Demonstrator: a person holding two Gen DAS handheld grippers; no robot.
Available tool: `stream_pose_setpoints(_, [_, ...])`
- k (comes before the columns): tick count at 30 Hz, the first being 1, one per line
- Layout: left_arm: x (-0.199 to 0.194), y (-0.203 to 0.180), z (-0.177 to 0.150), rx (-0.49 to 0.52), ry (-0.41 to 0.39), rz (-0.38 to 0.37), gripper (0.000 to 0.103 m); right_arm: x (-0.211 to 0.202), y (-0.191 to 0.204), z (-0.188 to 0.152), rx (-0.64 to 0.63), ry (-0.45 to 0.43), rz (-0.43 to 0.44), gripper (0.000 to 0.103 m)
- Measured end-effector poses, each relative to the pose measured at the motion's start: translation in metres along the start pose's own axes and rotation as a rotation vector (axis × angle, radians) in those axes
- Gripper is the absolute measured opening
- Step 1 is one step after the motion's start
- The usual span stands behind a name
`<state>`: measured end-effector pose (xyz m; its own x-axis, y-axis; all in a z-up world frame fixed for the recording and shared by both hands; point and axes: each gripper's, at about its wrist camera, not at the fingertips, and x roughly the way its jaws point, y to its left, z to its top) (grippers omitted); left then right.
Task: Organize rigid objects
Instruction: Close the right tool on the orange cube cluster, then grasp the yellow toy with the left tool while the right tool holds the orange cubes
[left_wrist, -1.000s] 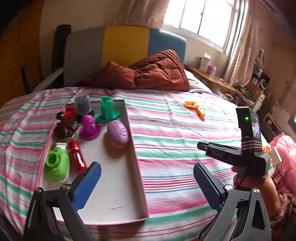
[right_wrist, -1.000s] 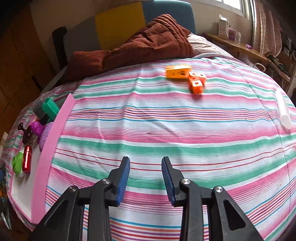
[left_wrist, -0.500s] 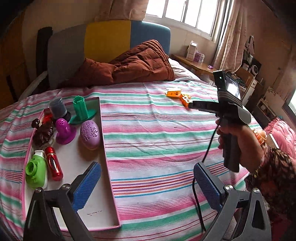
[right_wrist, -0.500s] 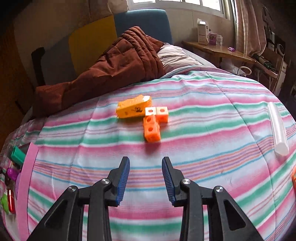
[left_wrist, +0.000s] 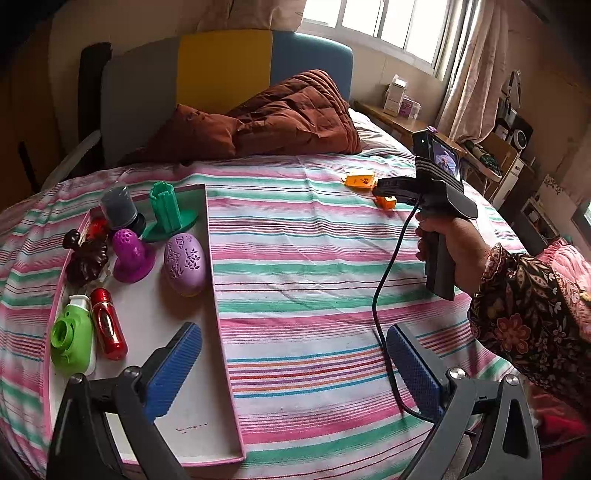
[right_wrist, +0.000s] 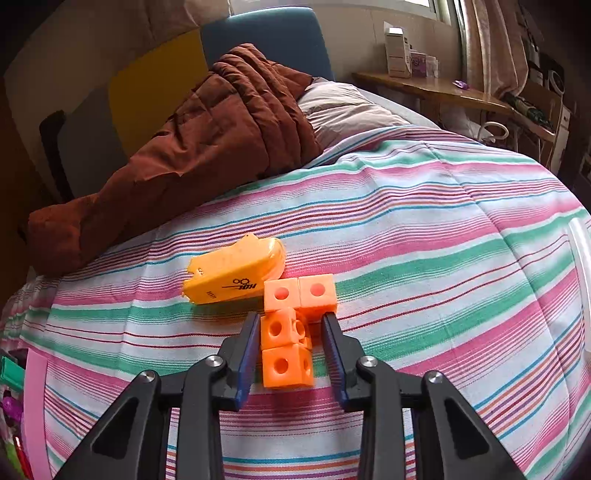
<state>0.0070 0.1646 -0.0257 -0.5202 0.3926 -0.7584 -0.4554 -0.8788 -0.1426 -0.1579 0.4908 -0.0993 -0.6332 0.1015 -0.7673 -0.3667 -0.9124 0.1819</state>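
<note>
The right claw (right_wrist: 290, 319) is held low over the striped bed sheet (right_wrist: 424, 258), pointing steeply down. Its jaws have just been closing, and an L-shaped piece of orange cubes (right_wrist: 286, 354) is set between them. The left pad (right_wrist: 248, 354) lies against or just beside the cubes. A narrow gap is still seen between the cubes and the right pad, so the piece is not yet pinched. The short arm of the L lies just past the fingertips, and its right cube reaches as far as the right fingertip. A yellow-orange plastic toy (right_wrist: 236, 277) lies just beyond the claw and to its left, touching or nearly touching the far cubes. A brown quilt (right_wrist: 207, 140) is heaped well ahead of the claw.

The left claw (left_wrist: 291, 339) is spread wide and nothing is held in it. Its left finger hangs over the near part of a pink-rimmed tray (left_wrist: 221, 332); its right finger hangs over the bare sheet. A green camera-shaped toy (left_wrist: 70, 339) and a red cylinder (left_wrist: 109, 325) lie side by side in the tray, to the left of this finger. Further ahead a purple egg (left_wrist: 184, 262), a magenta piece (left_wrist: 131, 251), a green holder (left_wrist: 166, 210) and a dark jar (left_wrist: 118, 208) are grouped. The person's right hand (left_wrist: 461, 247) is seen ahead and to the right, gripping the other tool's handle.
</note>
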Motion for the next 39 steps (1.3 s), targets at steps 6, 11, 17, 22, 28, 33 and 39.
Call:
stream_pose_setpoints(6, [0.006, -0.017, 0.012, 0.036, -0.008, -0.021, 0.101, -0.015, -0.021, -0.011, 0.021, 0.006, 0.012, 0.027])
stream_pose_setpoints(11, [0.013, -0.04, 0.033, 0.088, -0.029, -0.033, 0.101, -0.036, -0.046, -0.027, -0.01, 0.009, -0.057, 0.027])
stream_pose_setpoints(17, [0.047, -0.076, 0.072, 0.158, -0.033, -0.049, 0.103, -0.044, -0.065, -0.037, 0.033, -0.03, -0.033, 0.027])
stream_pose_setpoints(22, [0.096, -0.095, 0.112, 0.202, -0.04, -0.013, 0.103, -0.043, -0.062, -0.039, 0.027, -0.044, -0.038, 0.027])
stream_pose_setpoints(28, [0.162, -0.1, 0.15, 0.16, 0.04, 0.008, 0.103, -0.044, -0.061, -0.042, 0.026, -0.054, -0.039, 0.027])
stream_pose_setpoints(33, [0.2, -0.117, 0.163, 0.297, 0.013, 0.087, 0.103, -0.045, -0.062, -0.043, 0.033, -0.062, -0.032, 0.027])
stream_pose_setpoints(39, [0.235, -0.128, 0.172, 0.423, 0.016, 0.082, 0.103, -0.046, -0.063, -0.044, 0.041, -0.069, -0.024, 0.027])
